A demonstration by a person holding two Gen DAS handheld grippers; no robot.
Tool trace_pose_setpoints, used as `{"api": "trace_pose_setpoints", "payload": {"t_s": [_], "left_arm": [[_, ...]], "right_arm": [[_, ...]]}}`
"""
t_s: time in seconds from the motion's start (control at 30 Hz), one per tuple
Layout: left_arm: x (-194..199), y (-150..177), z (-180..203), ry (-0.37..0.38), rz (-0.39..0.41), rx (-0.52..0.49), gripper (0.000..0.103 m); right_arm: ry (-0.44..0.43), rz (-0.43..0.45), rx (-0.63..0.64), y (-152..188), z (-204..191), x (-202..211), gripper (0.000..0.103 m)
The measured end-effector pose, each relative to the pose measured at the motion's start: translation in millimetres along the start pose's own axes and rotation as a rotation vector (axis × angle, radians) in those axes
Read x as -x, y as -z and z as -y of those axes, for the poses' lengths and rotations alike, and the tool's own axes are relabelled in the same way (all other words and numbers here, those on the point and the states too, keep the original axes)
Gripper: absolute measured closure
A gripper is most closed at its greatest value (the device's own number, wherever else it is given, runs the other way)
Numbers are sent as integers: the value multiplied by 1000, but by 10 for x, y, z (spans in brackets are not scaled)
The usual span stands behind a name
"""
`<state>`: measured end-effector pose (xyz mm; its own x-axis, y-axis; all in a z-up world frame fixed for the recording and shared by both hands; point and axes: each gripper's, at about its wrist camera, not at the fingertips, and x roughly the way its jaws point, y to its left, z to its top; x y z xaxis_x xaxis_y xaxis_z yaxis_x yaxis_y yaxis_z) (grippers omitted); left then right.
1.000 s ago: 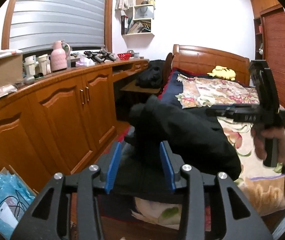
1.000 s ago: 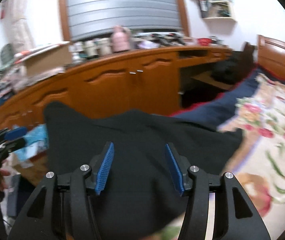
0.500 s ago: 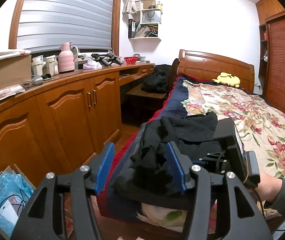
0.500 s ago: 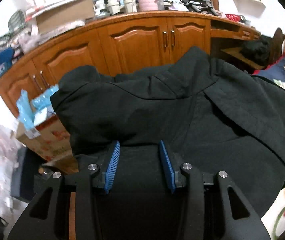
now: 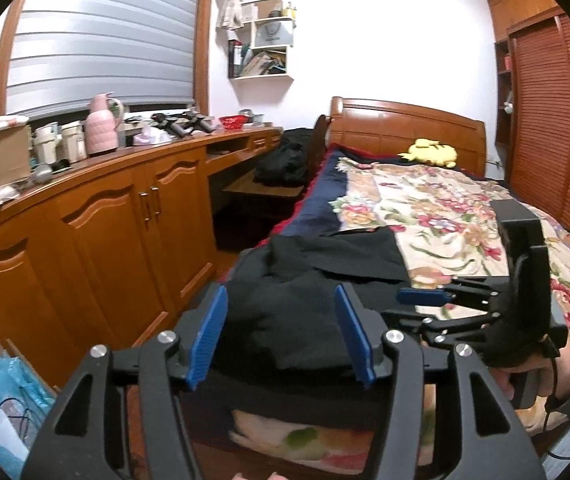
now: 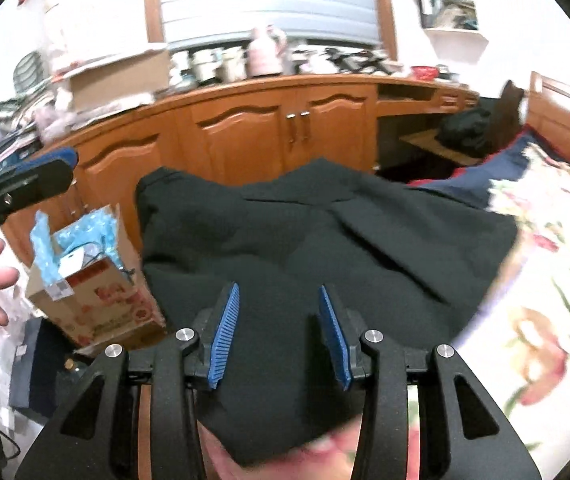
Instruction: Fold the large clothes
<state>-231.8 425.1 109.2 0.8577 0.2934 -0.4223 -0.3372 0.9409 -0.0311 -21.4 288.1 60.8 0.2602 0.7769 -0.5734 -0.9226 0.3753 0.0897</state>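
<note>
A large black garment (image 5: 309, 292) lies folded in a rough pile on the near left corner of the bed; it fills the middle of the right wrist view (image 6: 325, 248). My left gripper (image 5: 281, 336) is open and empty, held back from the garment's near edge. My right gripper (image 6: 279, 336) is open and empty just above the garment. It also shows in the left wrist view (image 5: 425, 304), at the garment's right side. The left gripper shows at the left edge of the right wrist view (image 6: 45, 172).
The bed has a floral cover (image 5: 445, 216) and a wooden headboard (image 5: 405, 128) with a yellow plush toy (image 5: 431, 152). Wooden cabinets (image 5: 117, 232) run along the left. A cardboard box with blue plastic (image 6: 85, 272) stands on the floor. Dark clothes (image 5: 285, 160) lie on a desk.
The garment has been let go and now lies on the bed. Both grippers have opened wider and pulled back from it. The right gripper has lifted and turned toward the cabinets.
</note>
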Motion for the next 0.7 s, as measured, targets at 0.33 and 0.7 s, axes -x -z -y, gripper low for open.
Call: {"api": "trace_pose_setpoints", "payload": {"t_s": [0.33,0.7], "left_arm": [[-293,-46,910,124,-21,-76,48],[-724,120,2168,251,-71,-168,47]], "right_arm": [[194,31,-77,537,706,773,56],[346,45,-181,1210,1396,1520,47]]}}
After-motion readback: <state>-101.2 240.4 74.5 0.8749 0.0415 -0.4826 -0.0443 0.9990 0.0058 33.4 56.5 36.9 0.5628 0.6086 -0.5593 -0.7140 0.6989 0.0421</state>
